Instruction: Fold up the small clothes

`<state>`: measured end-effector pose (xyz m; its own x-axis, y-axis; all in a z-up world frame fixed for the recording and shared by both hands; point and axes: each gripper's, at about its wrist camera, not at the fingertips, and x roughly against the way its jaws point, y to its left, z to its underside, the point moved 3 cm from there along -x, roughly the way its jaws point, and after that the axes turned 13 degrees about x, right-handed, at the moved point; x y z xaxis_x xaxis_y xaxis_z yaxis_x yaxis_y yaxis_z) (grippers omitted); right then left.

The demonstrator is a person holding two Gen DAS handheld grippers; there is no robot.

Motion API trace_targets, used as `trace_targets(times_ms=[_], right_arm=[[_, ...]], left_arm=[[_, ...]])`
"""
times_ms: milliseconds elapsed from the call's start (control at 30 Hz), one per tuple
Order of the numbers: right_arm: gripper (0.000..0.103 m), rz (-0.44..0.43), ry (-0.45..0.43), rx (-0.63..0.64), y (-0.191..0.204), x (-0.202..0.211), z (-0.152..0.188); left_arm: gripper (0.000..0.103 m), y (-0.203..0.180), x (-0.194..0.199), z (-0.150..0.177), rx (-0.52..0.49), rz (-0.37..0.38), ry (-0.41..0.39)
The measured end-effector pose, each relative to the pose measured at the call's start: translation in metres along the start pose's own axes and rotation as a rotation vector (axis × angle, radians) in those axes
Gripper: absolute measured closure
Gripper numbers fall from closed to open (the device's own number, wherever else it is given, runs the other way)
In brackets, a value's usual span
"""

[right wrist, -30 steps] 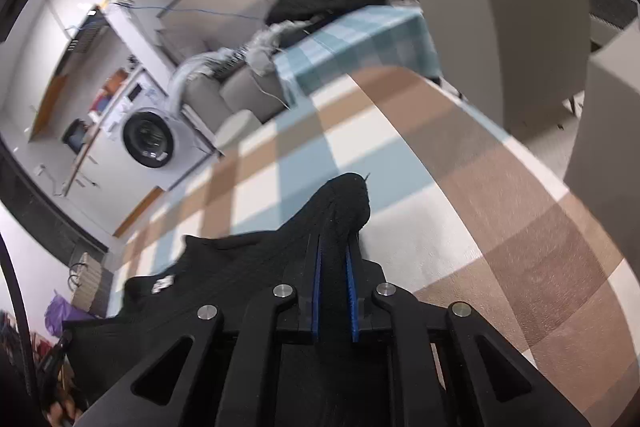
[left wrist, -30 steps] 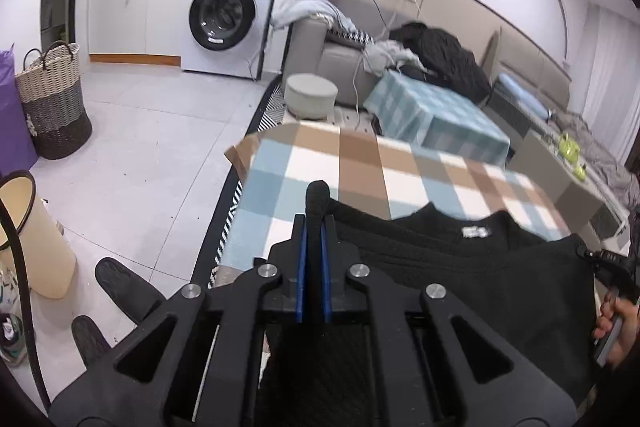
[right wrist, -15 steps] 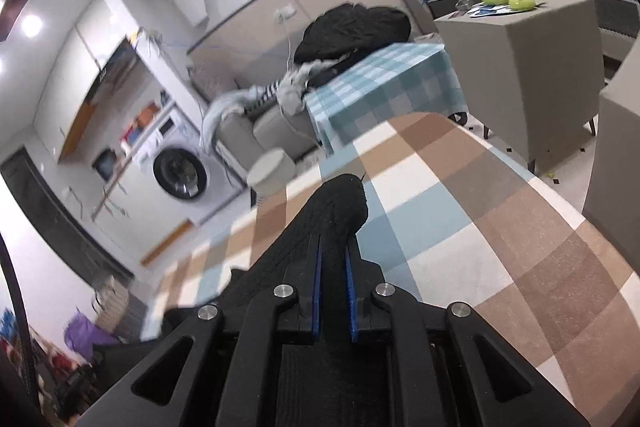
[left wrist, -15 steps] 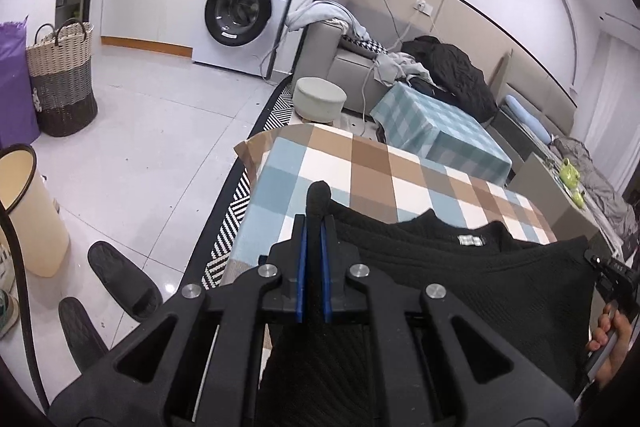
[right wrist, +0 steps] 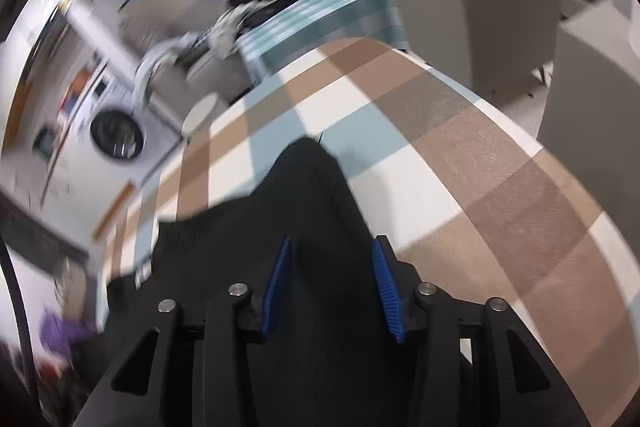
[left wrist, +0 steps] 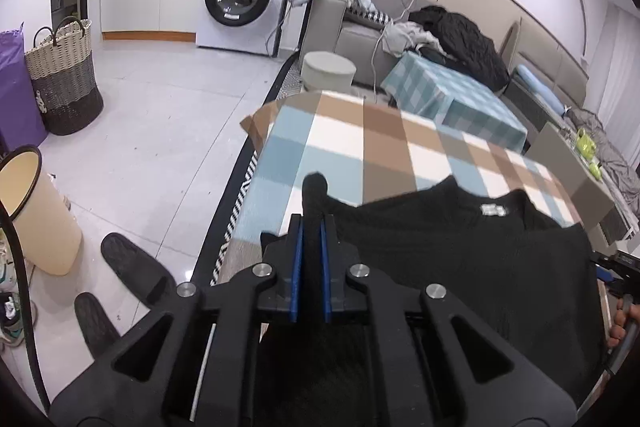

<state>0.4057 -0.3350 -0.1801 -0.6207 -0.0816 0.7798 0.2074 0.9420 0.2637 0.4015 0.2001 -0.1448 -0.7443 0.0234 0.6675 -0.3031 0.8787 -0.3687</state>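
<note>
Black knit top (left wrist: 460, 267) with a white neck label lies spread on your checked brown, blue and white tabletop (left wrist: 360, 147), neckline toward the far edge. Your left claw (left wrist: 311, 259) is clenched on one shoulder corner of it. Your right claw (right wrist: 330, 283) has just been opening: blue pads (right wrist: 276, 283) stand apart, the other corner lying loose between them, unpinched.
</note>
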Motion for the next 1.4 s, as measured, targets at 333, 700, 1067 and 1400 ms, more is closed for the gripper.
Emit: trace_targets(times_ms=[333, 700, 1067, 1400], right_arm=[[0.04, 0.035, 0.089, 0.265, 0.011, 0.029, 0.067], [0.08, 0.092, 0.112, 0.466, 0.037, 0.034, 0.089], [0.082, 0.019, 0.136, 0.42, 0.025, 0.083, 0.141], [0.057, -0.033, 0.053, 0.317, -0.007, 0.134, 0.149]], left_arm=[[0.047, 0.003, 0.018, 0.044, -0.068, -0.063, 0.112], [0.078, -0.013, 0.03, 0.1, -0.234, -0.093, 0.188], [0.084, -0.011, 0.061, 0.125, -0.288, -0.068, 0.203], [0.059, 0.01, 0.1, 0.127, -0.201, 0.019, 0.223]])
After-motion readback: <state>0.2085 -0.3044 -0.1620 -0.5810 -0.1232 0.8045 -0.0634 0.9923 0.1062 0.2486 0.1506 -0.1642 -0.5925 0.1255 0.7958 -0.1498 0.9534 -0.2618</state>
